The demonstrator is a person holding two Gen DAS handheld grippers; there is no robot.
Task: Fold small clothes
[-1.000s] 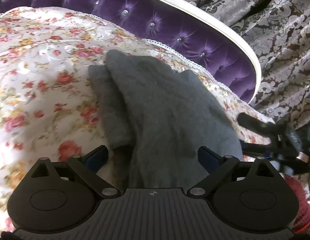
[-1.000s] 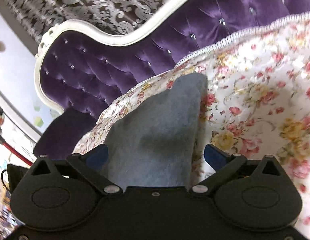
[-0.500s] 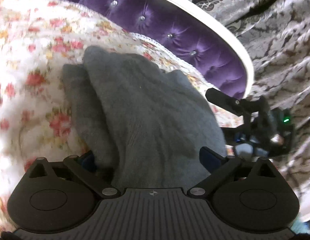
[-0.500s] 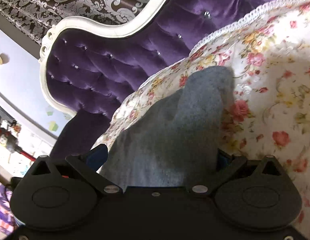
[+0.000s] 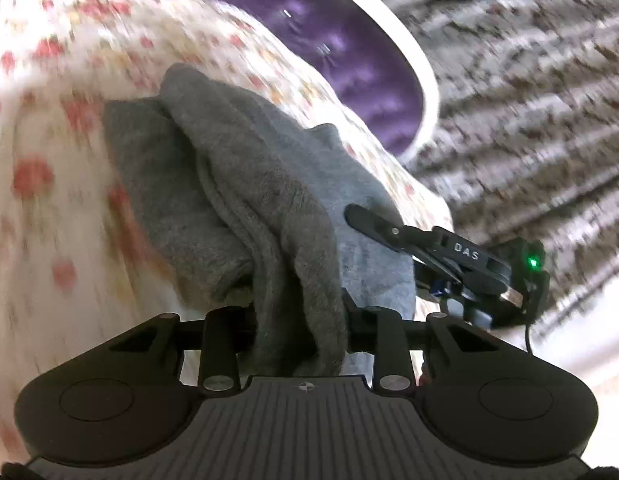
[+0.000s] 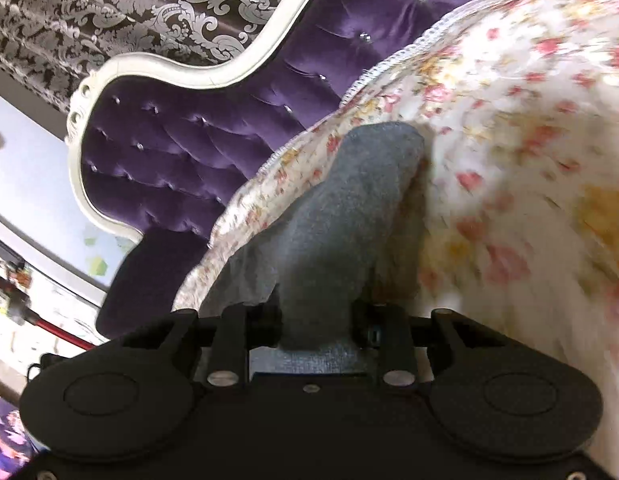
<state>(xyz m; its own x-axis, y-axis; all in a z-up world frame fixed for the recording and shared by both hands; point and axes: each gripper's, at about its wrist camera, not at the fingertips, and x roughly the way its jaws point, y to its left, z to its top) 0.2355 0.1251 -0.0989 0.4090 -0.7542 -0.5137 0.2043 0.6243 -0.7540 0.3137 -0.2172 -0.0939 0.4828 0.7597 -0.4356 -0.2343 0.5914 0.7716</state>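
Both jaws closing on the soft grey knitted garment [image 5: 269, 200] on the floral bedspread [image 5: 49, 120]: left gripper [image 5: 299, 312] and right gripper [image 6: 315, 320] pinch its near edge, fabric stretching away toward the purple tufted headboard [image 6: 169, 152]

Both grippers are matte black plastic: left gripper [image 5: 299, 312] has a ribbed grey base; right gripper [image 6: 315, 316] shows silver screws.

soft daylight, heavy motion blur, fisheye bending at edges
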